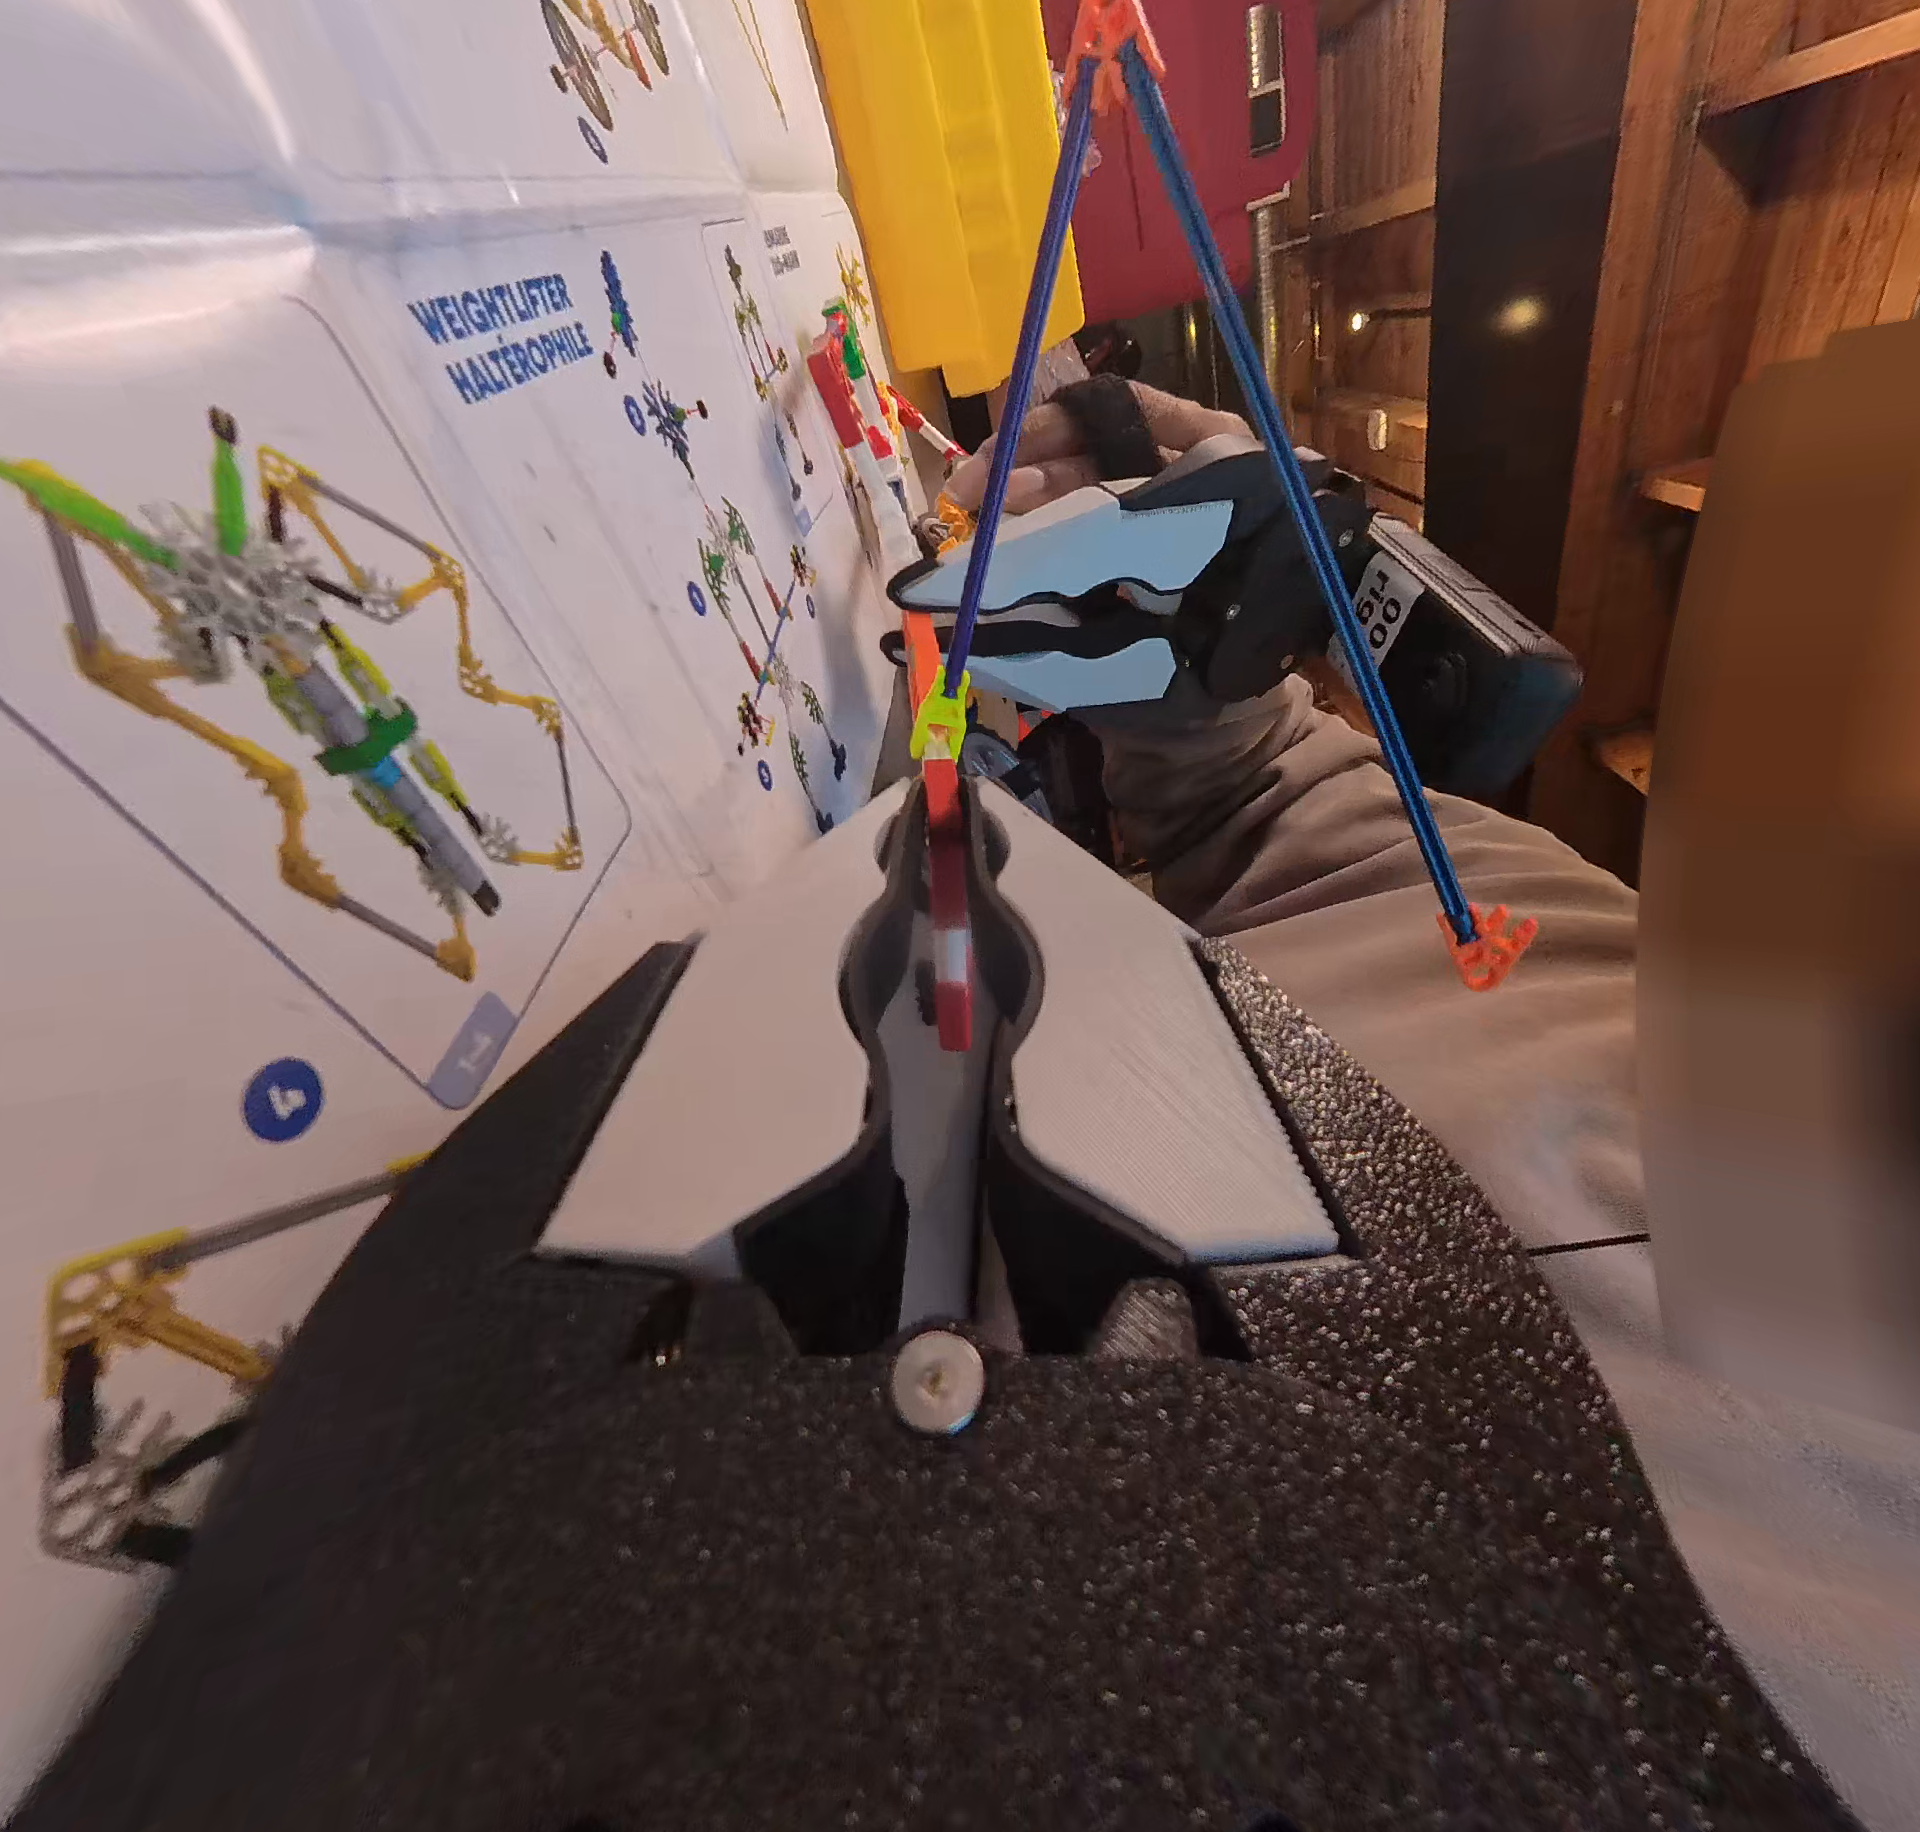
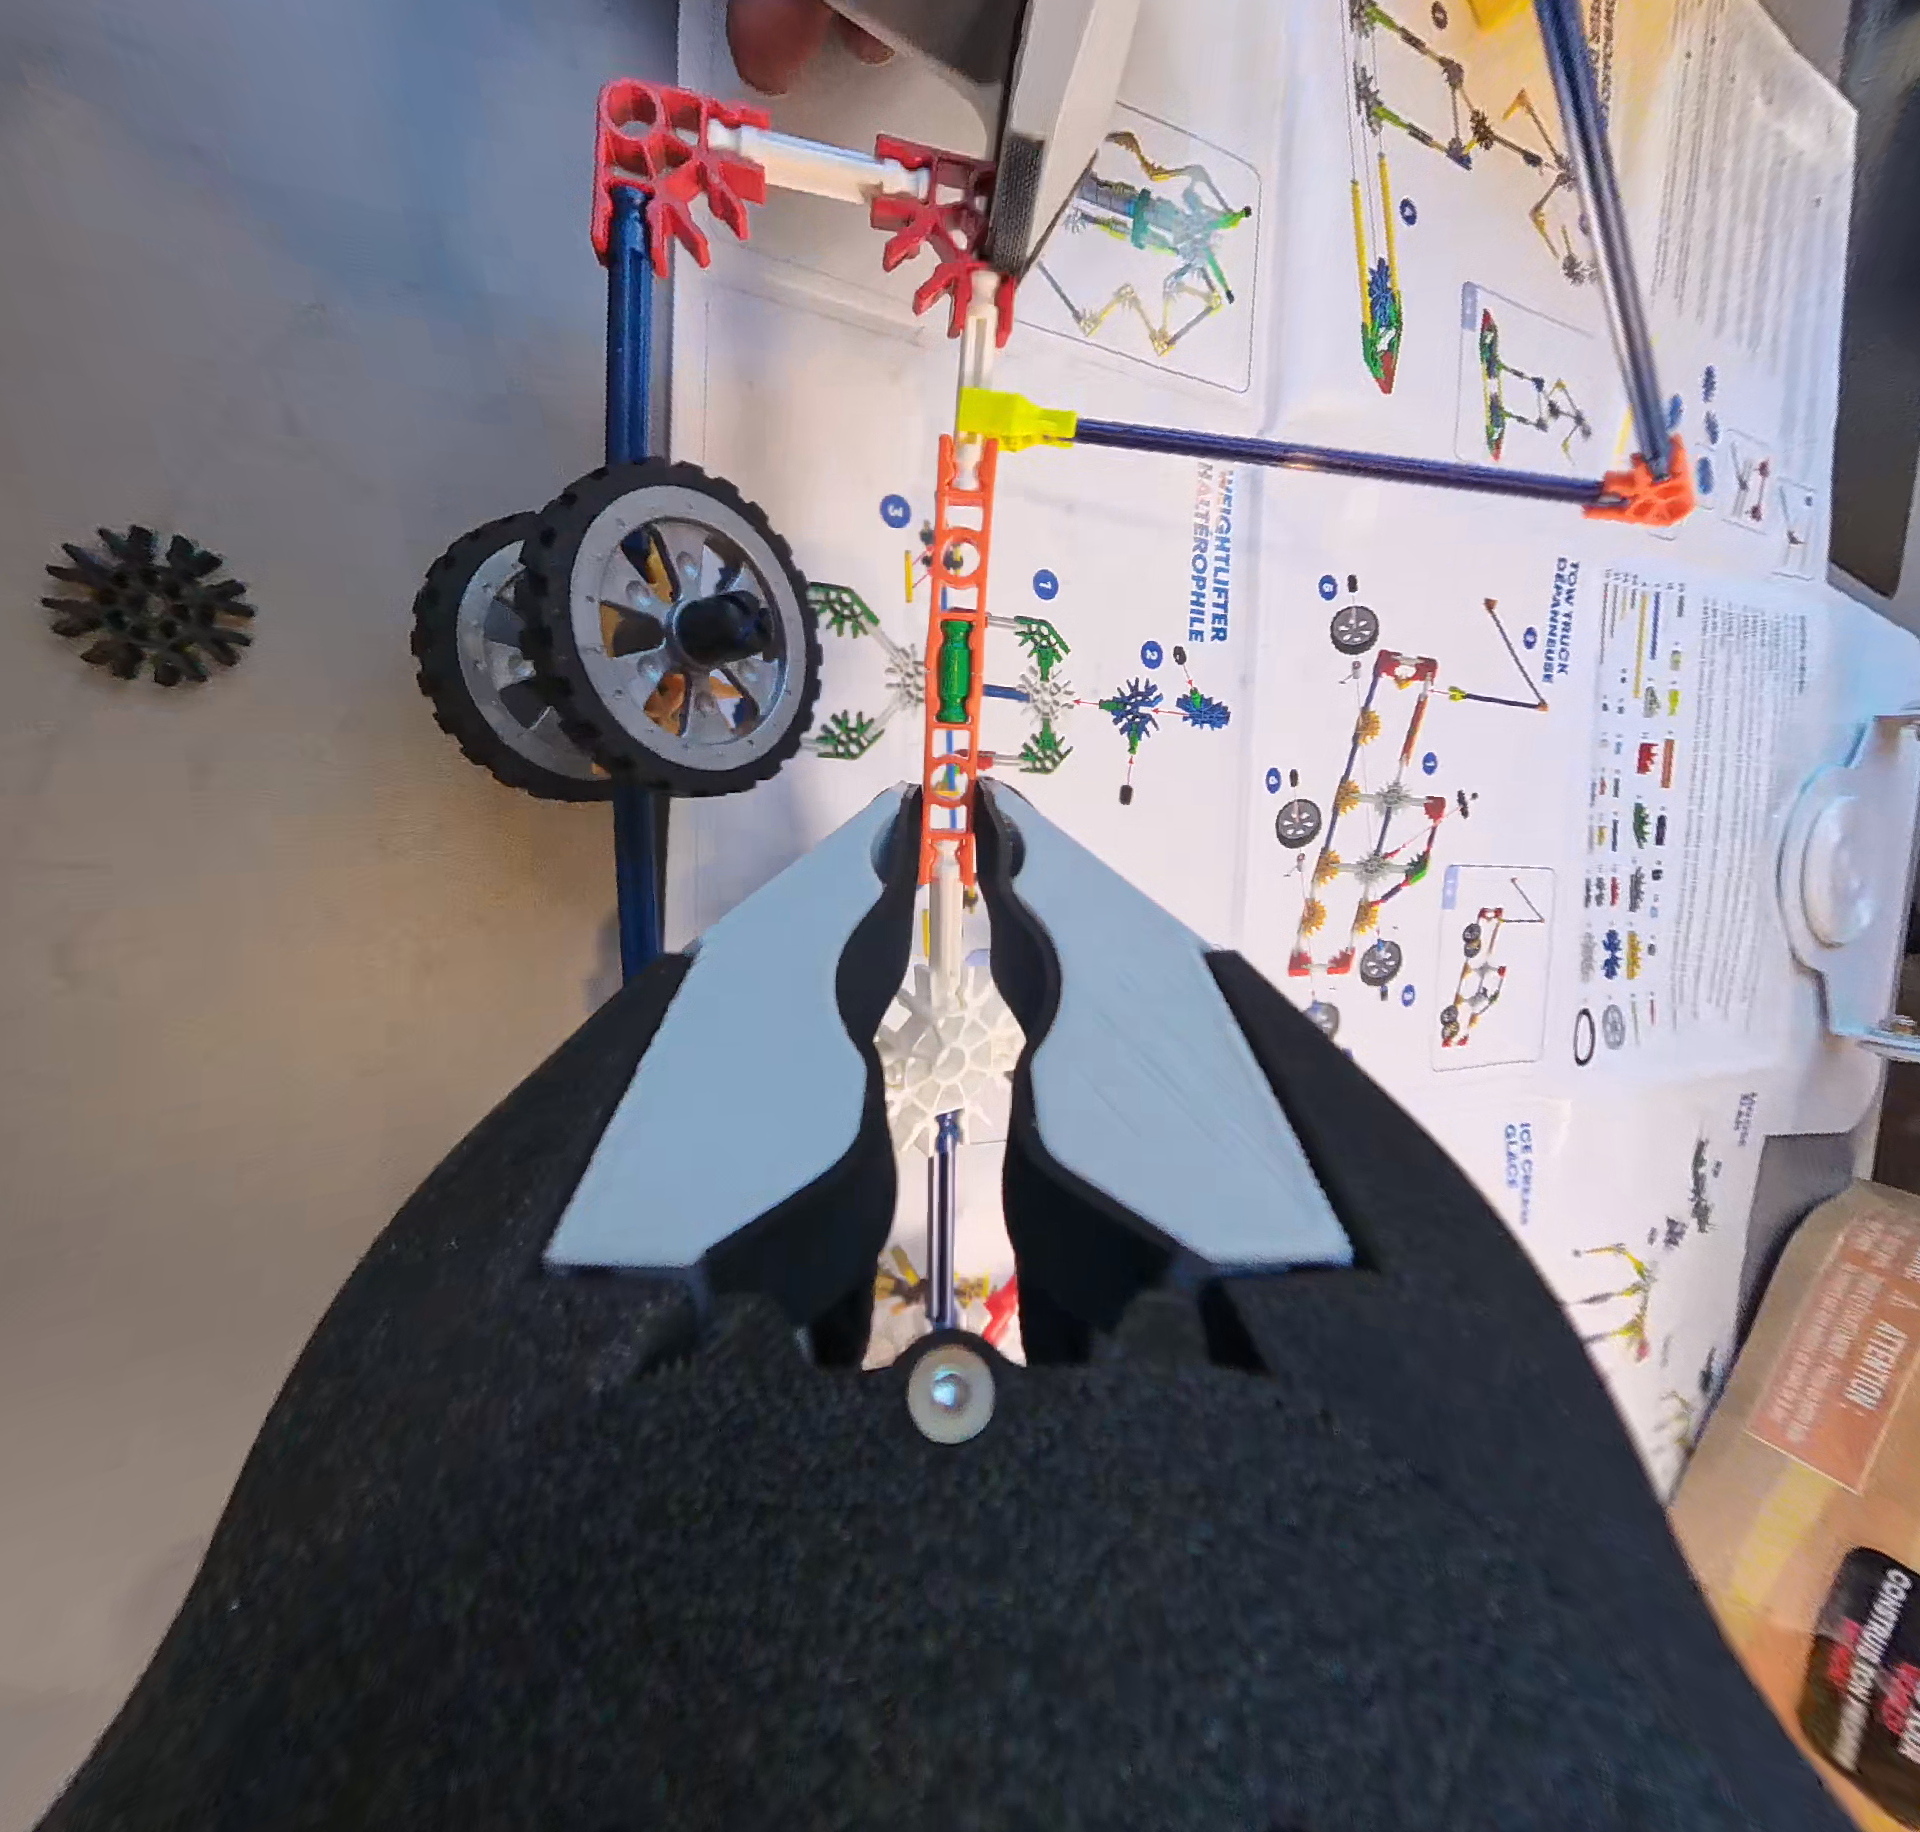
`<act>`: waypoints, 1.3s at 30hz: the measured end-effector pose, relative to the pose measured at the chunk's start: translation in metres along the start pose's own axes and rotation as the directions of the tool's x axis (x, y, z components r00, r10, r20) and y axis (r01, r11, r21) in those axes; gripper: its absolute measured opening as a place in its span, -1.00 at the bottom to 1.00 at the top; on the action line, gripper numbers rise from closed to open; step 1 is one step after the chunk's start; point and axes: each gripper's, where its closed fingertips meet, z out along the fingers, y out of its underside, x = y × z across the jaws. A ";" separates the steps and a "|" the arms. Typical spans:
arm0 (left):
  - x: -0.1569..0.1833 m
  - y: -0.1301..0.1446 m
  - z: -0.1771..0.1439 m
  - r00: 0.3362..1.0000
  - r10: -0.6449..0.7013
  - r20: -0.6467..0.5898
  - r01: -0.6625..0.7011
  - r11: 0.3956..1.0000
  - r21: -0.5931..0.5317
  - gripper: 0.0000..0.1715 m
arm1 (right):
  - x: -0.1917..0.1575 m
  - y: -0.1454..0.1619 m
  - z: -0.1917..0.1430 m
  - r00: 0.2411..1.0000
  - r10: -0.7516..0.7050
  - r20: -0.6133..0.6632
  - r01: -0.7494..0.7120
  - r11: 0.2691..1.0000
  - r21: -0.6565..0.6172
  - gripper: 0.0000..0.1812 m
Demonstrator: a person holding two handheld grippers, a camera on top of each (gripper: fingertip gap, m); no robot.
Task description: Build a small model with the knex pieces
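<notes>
A toy construction model of rods and connectors lies over a printed instruction sheet. My right gripper is shut on its orange ladder-shaped piece, with a white snowflake connector between the fingers. My left gripper is shut on a red connector with a white rod; in the right wrist view it clamps the red connector. A yellow clip joins a blue rod to an orange corner connector. The right gripper shows ahead in the left wrist view.
Two black-tyred wheels sit on a blue rod at the model's left. A loose black snowflake connector lies on the table. A yellow bin stands behind the sheet. A cardboard box and a clear plastic piece are at the right. The grippers' ends are close to 9 centimeters from one another.
</notes>
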 end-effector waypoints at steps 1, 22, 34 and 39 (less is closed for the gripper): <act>-0.001 0.000 -0.001 0.999 0.027 0.021 -0.027 1.000 0.000 -0.95 | -0.001 0.000 0.000 1.000 0.017 0.009 -0.017 1.000 0.006 -0.92; -0.020 0.005 -0.005 0.985 0.002 0.171 0.024 0.988 -0.151 -0.95 | 0.002 0.000 0.007 0.996 -0.009 -0.088 0.014 0.998 0.061 -0.92; -0.021 0.002 -0.010 0.956 0.169 0.239 -0.127 0.975 -0.183 -0.93 | 0.005 -0.001 0.005 0.995 0.077 -0.064 -0.071 0.994 0.086 -0.86; -0.020 0.002 -0.010 0.966 0.130 0.225 -0.091 0.981 -0.174 -0.93 | 0.018 -0.005 -0.030 0.961 0.266 0.076 -0.276 0.943 0.186 -0.65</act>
